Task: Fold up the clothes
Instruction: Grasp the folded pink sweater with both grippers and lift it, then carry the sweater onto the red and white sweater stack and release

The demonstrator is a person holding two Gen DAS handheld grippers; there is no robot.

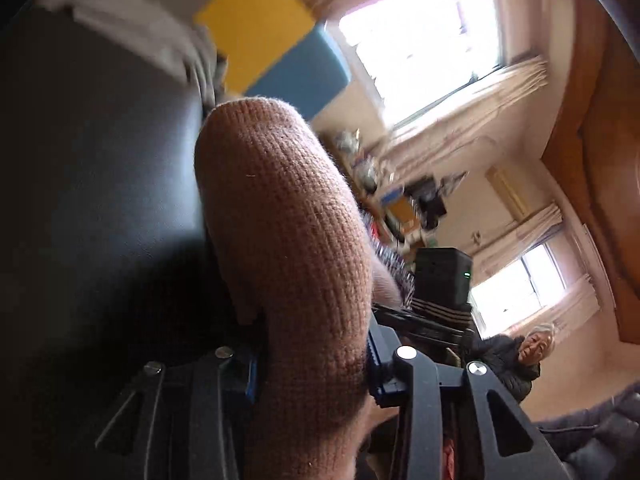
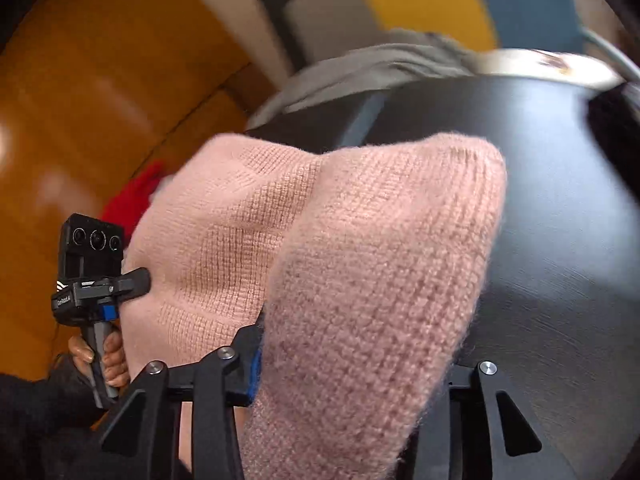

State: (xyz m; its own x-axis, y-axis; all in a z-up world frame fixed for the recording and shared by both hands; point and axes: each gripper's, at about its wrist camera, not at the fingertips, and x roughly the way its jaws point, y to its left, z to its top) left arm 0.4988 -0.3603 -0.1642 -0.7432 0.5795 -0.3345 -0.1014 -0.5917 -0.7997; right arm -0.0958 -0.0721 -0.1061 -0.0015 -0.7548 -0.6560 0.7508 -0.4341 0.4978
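The left hand-held gripper point(image 1: 312, 364) is clamped on a fold of a pink knitted sweater point(image 1: 288, 248); in the left wrist view the knit rises between the two black fingers and bulges forward past them. The right hand-held gripper point(image 2: 352, 376) is likewise closed on the same sweater point(image 2: 360, 260), with a thick bunch of fuzzy knit filling the gap between its fingers. No earlier picture is given, so only the present grip is stated.

In the right wrist view the sweater is stretched between both grippers, lifted above the dark tabletop point(image 2: 560, 208). The left hand-held gripper appears at the left edge of that view, gripped by a hand point(image 2: 100, 356) in a dark sleeve, with one finger pressed into the knit.

A grey garment point(image 2: 360, 68) lies at the far edge of the tabletop. A red cloth point(image 2: 132, 196) shows behind the sweater, over an orange wooden floor point(image 2: 100, 92).

A seated person in a dark jacket point(image 1: 508, 364) is visible near a window point(image 1: 424, 44) in the left wrist view.
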